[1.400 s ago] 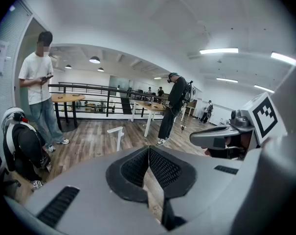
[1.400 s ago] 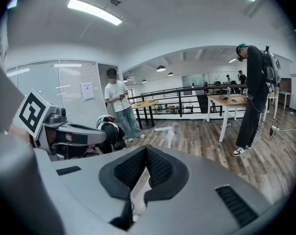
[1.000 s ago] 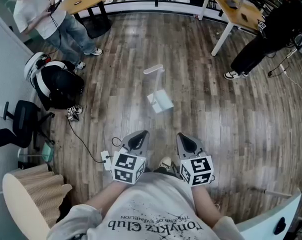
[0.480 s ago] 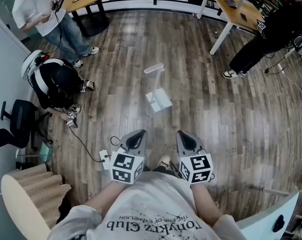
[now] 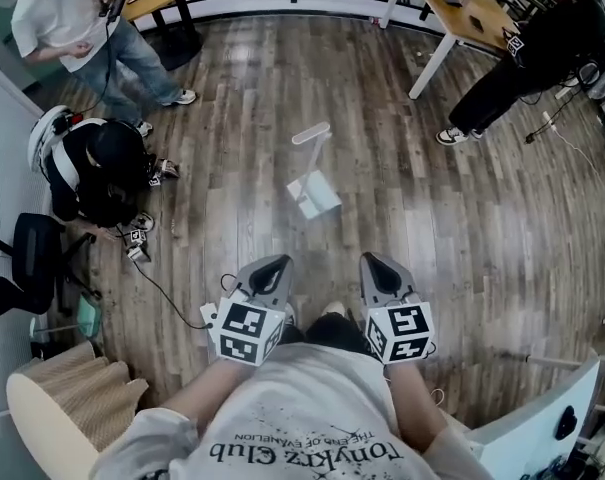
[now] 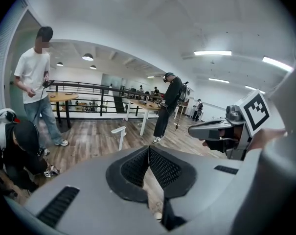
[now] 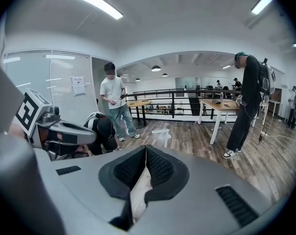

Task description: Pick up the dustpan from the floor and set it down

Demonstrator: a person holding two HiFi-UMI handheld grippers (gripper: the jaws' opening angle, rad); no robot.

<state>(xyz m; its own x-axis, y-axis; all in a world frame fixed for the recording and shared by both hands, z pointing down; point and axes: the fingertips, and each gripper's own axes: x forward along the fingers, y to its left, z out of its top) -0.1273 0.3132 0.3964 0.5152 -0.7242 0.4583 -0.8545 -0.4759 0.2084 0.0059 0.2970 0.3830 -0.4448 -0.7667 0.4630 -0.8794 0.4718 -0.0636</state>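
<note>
Wood floor (image 5: 482, 238) runs out ahead of me, and the white dustpan (image 5: 315, 190) stands on it with its handle up, well apart from both my tools and roughly in line between them. Nothing of the task is done yet, as I judge it: the pan has not been touched, and the reach, the grip, the lift and the setting down are all left.

My left gripper (image 5: 272, 266) has its jaws pressed together with nothing between them. My right gripper (image 5: 374, 264) is the same, pads meeting at the tips and empty. Both will need to spread before either can take the handle.

From the gripper views I see only the top of the handle; the pan itself is hidden behind the grey bodies of the tools. I cannot tell from the head view whether the pan's mouth faces me or away. My own feet are mostly covered by the grippers. A person (image 5: 102, 168) crouches to the left, well clear of the pan.
</note>
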